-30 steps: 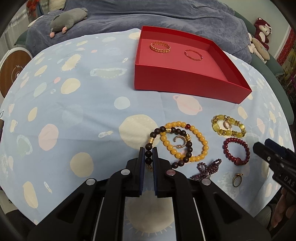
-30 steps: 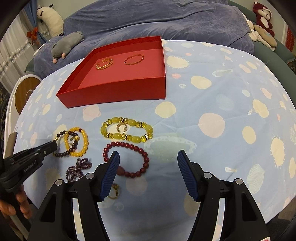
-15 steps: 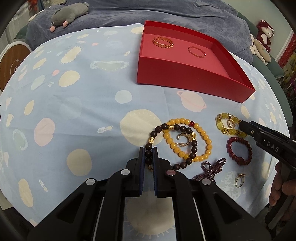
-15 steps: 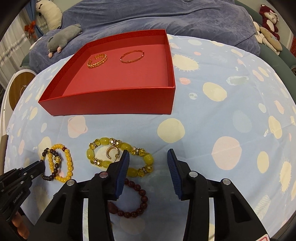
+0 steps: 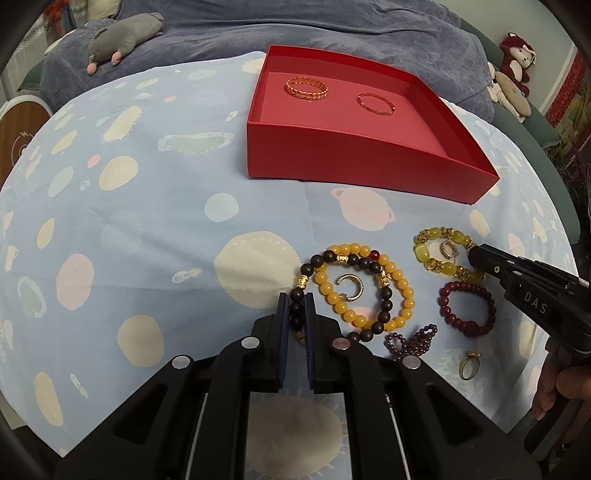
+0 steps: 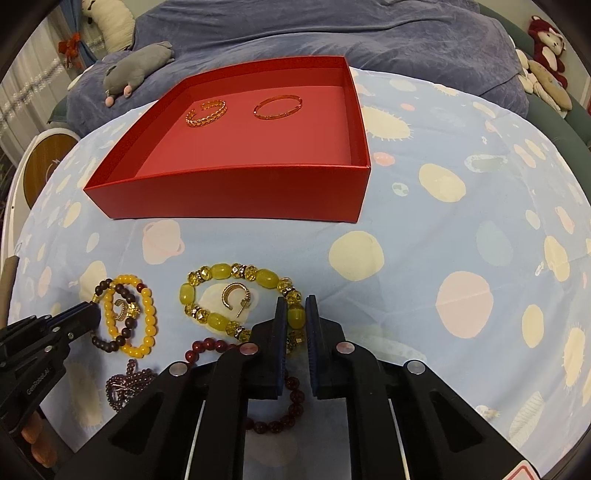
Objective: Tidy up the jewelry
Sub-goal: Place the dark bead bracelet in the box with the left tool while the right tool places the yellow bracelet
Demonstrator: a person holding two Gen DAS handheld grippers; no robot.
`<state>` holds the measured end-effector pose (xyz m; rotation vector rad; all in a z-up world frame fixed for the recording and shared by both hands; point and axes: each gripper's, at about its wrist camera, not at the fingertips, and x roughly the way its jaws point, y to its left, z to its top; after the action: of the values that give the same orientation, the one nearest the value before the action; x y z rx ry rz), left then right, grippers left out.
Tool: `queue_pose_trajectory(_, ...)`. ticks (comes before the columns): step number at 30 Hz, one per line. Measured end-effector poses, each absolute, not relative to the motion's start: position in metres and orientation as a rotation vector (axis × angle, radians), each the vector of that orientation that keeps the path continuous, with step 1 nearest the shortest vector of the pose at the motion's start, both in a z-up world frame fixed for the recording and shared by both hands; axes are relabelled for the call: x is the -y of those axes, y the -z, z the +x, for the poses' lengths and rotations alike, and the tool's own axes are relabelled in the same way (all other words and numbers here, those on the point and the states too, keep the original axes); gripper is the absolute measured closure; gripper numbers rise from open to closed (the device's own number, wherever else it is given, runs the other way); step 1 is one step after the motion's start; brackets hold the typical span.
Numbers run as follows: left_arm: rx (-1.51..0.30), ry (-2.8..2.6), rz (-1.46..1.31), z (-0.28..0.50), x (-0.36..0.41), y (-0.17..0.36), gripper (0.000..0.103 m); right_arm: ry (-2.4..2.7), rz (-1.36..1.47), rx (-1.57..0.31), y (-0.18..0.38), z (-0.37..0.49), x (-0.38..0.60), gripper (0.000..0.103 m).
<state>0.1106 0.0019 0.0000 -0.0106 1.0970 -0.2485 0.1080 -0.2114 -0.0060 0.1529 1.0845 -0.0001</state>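
Backdrop: one blue-grey blanket (image 6: pixel 332 33) is lying behind the counter, with plush toys sitting on it: one grey (image 6: pixel 136 68), one white (image 6: pixel 110 22), and two at the far right, one dark red (image 6: pixel 546 37) and one beige (image 6: pixel 546 86).
Counter: one counter under a pale blue planet-print cloth (image 5: pixel 129 221) is carrying all the jewelry.
Box: one open red box (image 6: pixel 236 195) is sitting toward the far side of the cloth.
Inside the box: two gold-coloured bangles are lying apart on its floor, one woven (image 6: pixel 206 112), one thin (image 6: pixel 277 107).
Tools: two. The left tool (image 5: pixel 296 314) is pinching the dark brown bead bracelet (image 5: pixel 343 295) at its near-left arc. The right tool (image 6: pixel 296 317) has just been closing and is now pinching the yellow-green bead bracelet (image 6: pixel 221 273) on a bead at its right side.
Beaded pieces on the cloth: five, grouped near the tools — the dark brown one and an amber bead bracelet (image 5: pixel 402 291) overlapping each other, the yellow-green one, a dark red bead bracelet (image 5: pixel 466 308) just nearer than it, and a bunched purple bead strand (image 5: pixel 410 341).
Small gold pieces: three — one hoop earring (image 5: pixel 351 288) lying inside the amber loop, one hoop earring (image 6: pixel 236 295) lying inside the yellow-green loop, one ring (image 5: pixel 468 365) lying alone beside the purple strand.
Hands: fingers (image 5: pixel 554 391) are showing on the right tool's handle.
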Motion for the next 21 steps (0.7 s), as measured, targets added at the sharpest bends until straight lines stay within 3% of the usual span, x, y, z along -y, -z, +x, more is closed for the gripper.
queue_pose_trajectory(21, -1.012, 0.384, -0.024, 0.107, 0.012, -0.103, 0.095, -0.073, 0.135, -0.952, -0.107, 0.09, 0.216, 0.094)
